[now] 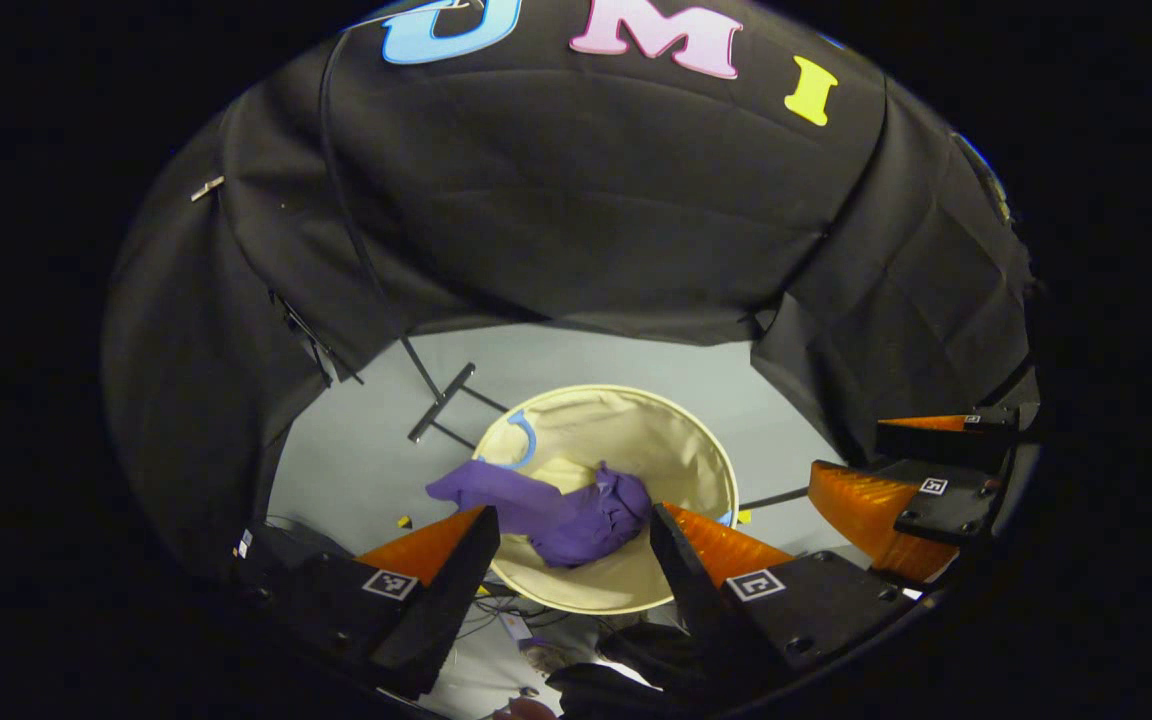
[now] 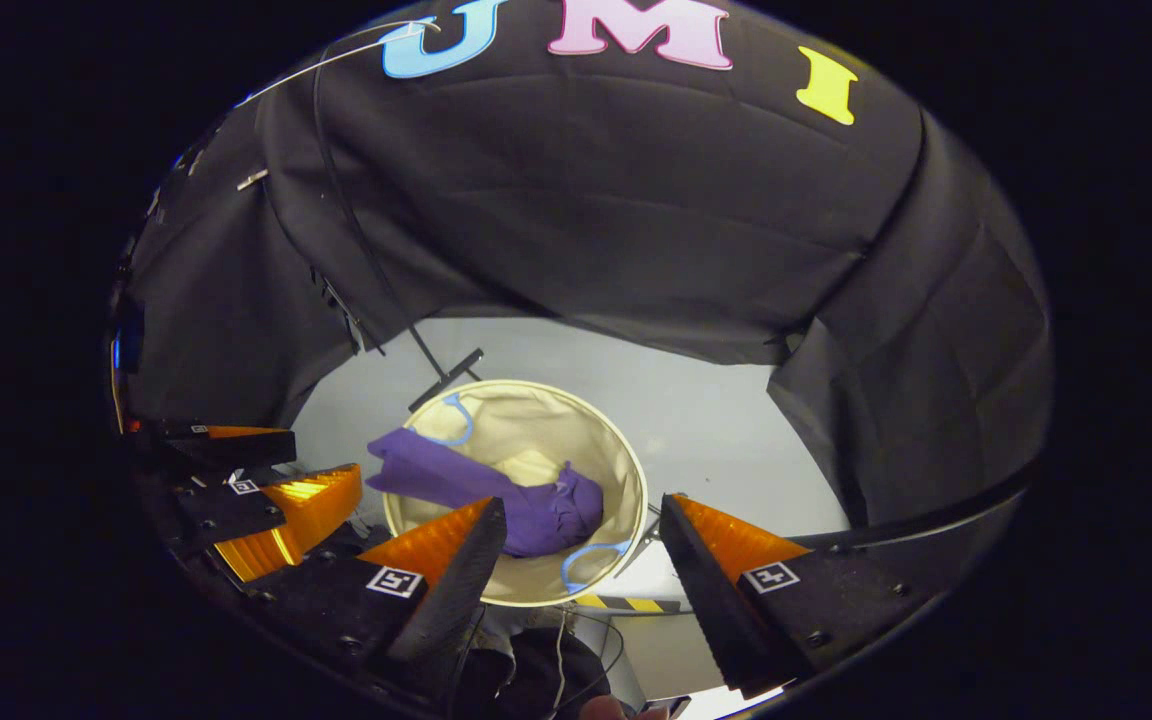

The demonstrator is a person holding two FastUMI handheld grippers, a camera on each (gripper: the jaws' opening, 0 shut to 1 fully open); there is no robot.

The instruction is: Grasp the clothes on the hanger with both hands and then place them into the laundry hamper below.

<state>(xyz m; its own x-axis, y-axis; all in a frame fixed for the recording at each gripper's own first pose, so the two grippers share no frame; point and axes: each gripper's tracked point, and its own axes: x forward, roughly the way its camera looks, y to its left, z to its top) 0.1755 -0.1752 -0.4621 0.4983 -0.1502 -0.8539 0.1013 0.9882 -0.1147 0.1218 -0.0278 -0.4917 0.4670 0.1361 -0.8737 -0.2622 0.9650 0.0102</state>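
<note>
1. Evidently the drop is done: the purple garment [image 1: 561,510] lies crumpled inside the round laundry hamper [image 1: 696,440], one end draped over the rim on the side toward the dark stand foot [image 1: 441,402], likely because it fell unfolded.
2. The left gripper [image 1: 568,545] hangs above the hamper with its jaws spread and nothing between them, which fits a release straight over the opening.
3. The right gripper [image 2: 581,540] is likewise spread wide and empty, just beside the other gripper, both high over the pale floor [image 2: 716,420].
4. The overhanging end looks like the only loose point; a nudge inward would settle it fully.
</note>
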